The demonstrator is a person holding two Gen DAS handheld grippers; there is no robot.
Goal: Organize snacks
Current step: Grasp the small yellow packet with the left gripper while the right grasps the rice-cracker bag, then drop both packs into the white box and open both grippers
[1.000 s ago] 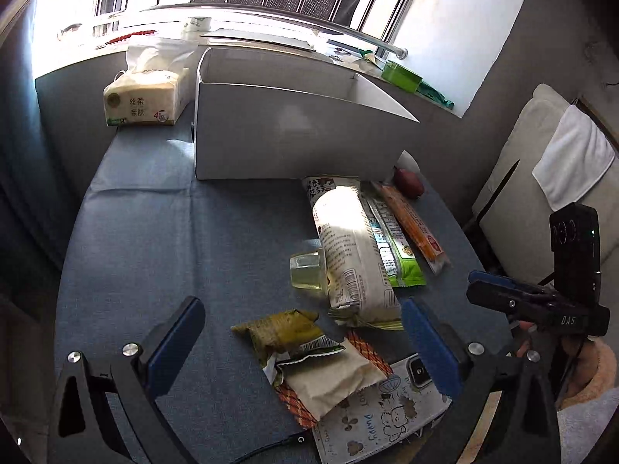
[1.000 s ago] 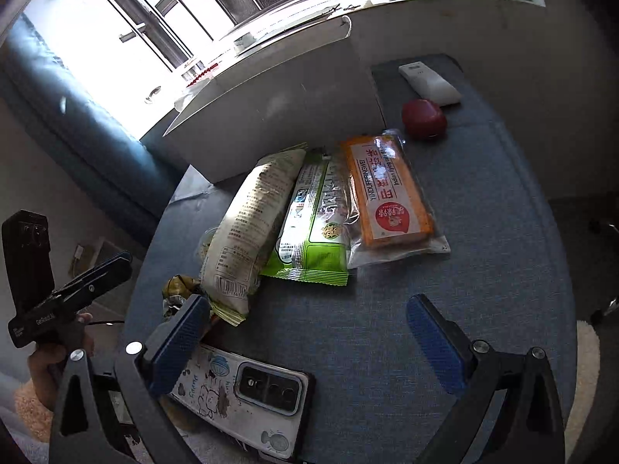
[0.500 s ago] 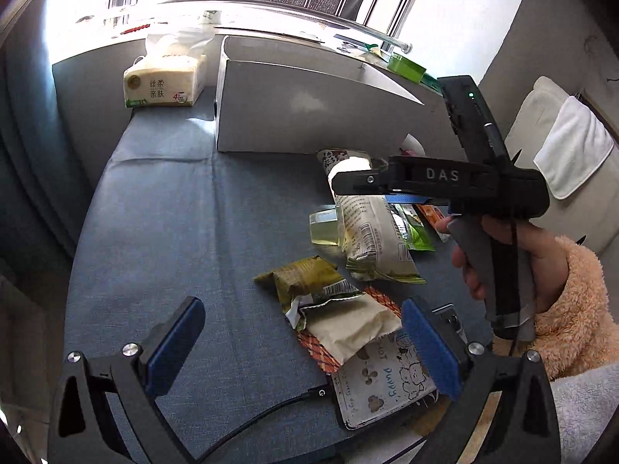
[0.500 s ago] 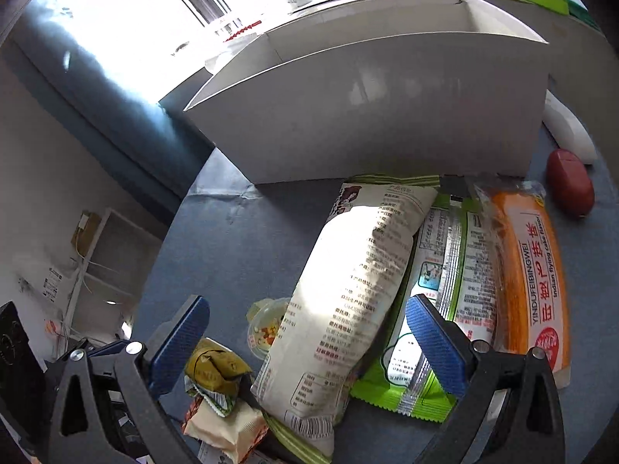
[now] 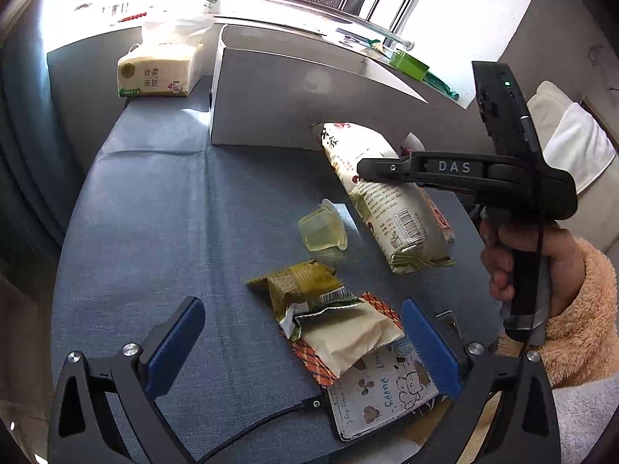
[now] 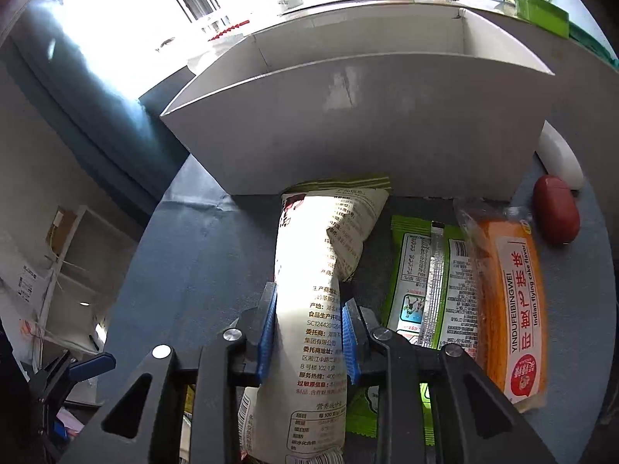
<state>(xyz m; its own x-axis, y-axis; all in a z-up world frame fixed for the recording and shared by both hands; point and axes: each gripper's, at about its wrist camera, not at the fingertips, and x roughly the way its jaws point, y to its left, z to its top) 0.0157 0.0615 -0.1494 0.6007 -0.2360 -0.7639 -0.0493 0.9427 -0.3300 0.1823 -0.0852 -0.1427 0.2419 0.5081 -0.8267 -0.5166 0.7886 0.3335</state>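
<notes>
While your right gripper (image 6: 308,332) pinches the long white packet (image 6: 321,270), the pickup step is in hand.
Left view: left gripper (image 5: 305,342) spread, idle; packet lies at two o'clock. Right view: box (image 6: 348,123) at twelve o'clock; next, lift and carry it there.

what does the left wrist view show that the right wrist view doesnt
Only the left wrist view shows the tissue pack, the jelly cup, the crumpled green wrapper, the beige packet, the phone and the person's hand on the right gripper's handle.

Only the right wrist view shows the green packet, the orange cake packet, the dark red object and the right gripper shut on the long white snack bag.

Both show that bag, the white box and the blue table.
</notes>
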